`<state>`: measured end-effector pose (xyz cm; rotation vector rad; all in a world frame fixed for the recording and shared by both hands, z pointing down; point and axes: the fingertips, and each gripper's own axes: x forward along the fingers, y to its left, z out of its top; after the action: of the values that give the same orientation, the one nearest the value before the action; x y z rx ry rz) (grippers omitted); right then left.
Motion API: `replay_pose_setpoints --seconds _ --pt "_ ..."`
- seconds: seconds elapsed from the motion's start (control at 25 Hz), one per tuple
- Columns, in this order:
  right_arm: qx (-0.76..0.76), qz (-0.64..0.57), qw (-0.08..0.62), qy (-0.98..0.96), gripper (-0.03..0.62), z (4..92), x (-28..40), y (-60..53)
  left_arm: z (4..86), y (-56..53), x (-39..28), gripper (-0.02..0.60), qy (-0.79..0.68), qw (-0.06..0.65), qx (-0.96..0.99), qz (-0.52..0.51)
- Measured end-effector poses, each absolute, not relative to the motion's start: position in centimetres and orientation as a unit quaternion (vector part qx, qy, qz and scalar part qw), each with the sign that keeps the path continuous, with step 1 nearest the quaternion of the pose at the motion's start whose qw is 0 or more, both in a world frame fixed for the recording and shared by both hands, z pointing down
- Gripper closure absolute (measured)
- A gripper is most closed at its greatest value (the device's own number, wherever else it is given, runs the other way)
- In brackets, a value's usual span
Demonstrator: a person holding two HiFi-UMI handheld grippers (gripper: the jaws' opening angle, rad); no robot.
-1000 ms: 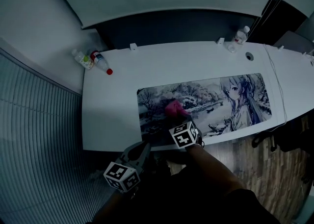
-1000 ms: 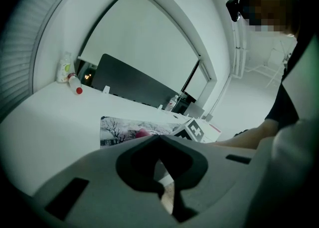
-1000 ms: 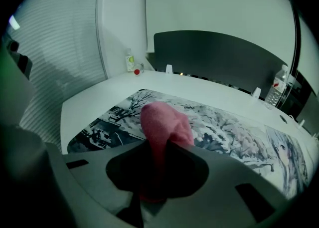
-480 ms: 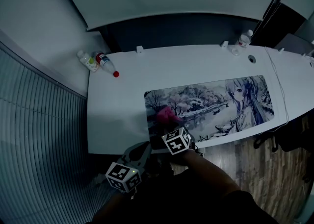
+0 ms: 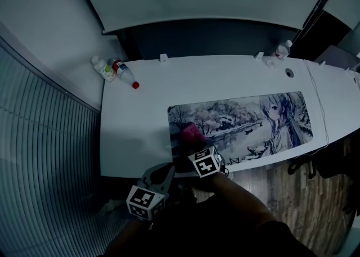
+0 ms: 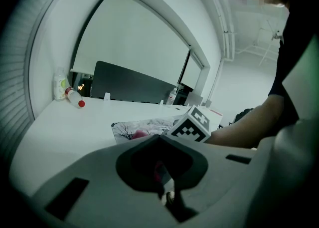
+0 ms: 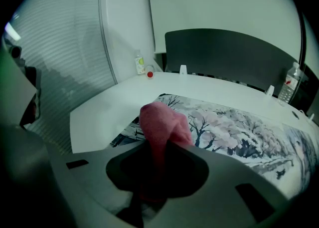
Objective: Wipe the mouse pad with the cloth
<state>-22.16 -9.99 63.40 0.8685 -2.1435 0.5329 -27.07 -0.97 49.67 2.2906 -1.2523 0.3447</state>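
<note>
A long printed mouse pad (image 5: 242, 124) (image 7: 234, 132) with a winter scene and a drawn figure lies across the white desk (image 5: 140, 115). A pink cloth (image 5: 192, 134) (image 7: 159, 124) rests on the pad's left end, and my right gripper (image 5: 194, 143) (image 7: 158, 144) is shut on it. My left gripper (image 5: 163, 172) (image 6: 158, 137) hangs off the desk's front edge, jaws together with nothing between them. From the left gripper view I see the pad (image 6: 144, 128) and the right gripper's marker cube (image 6: 193, 124) ahead.
Two small bottles (image 5: 115, 70) lie at the desk's back left corner. Another bottle (image 5: 283, 49) stands at the back right beside a cable hole (image 5: 289, 72). A cable (image 5: 320, 109) runs down the desk's right side. Slatted blinds (image 5: 39, 138) line the left.
My right gripper has dragged the pink cloth leftward along the pad towards its left end. The left gripper stays below the desk edge.
</note>
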Motion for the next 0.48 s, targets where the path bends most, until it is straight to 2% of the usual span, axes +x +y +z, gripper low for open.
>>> replay_pose_setpoints --seconds 0.48 --pt "0.350 0.203 0.338 -0.850 0.508 61.0 -23.8 -13.6 51.2 -2.6 -28.3 0.577 -0.483 0.164 0.829 0.229"
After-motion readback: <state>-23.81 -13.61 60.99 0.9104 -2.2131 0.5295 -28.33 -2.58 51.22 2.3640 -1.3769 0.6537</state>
